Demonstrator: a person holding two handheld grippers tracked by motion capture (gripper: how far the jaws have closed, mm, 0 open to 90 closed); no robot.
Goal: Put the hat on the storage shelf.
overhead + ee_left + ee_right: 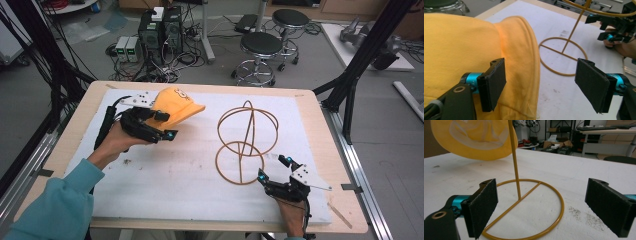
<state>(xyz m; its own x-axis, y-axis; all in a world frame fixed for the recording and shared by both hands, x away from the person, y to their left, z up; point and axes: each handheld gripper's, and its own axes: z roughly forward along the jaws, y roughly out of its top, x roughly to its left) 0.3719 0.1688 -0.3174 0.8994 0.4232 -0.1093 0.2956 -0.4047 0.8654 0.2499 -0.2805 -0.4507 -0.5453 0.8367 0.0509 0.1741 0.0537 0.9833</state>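
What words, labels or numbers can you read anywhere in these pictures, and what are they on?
None can be read.
The yellow cap bears a dark mark on its crown in the high view, too small and blurred to read.
The computer towers on the floor show no legible label.

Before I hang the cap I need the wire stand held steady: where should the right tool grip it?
Probably the base ring of the wire stand, low, from the near right where the open right tool already sits. The thin ring lies flat on the white mat, so pinching its near arc braces the upright post without blocking the dome above.
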